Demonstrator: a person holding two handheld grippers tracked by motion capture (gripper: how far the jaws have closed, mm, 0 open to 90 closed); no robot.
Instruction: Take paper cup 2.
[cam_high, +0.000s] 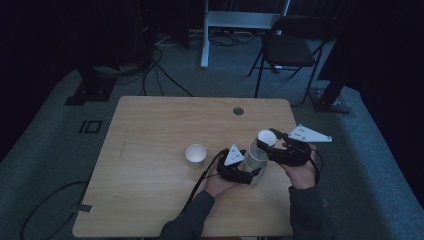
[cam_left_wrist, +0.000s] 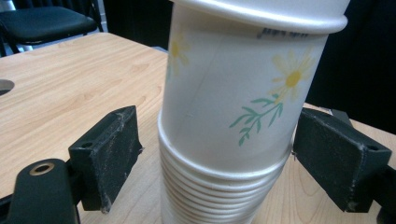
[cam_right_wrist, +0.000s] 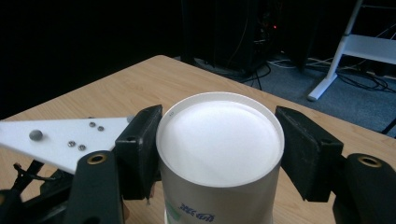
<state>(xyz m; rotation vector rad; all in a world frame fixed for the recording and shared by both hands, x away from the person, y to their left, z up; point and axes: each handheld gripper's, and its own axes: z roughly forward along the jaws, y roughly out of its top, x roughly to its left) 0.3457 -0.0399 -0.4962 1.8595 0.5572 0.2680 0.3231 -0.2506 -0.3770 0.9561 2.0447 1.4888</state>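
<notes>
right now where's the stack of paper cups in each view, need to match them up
High view: the stack of paper cups stands right of centre, between the two grippers.
Left gripper view: it rises in the middle, flower print and nested rims between the black jaws.
Right gripper view: its upturned white bottom sits centre, between the jaws.
Shared landmark: the wooden table.

The white cup stack (cam_left_wrist: 224, 140) bears yellow daisies with green stems, on a light wood-grain table (cam_high: 150, 145).
</notes>
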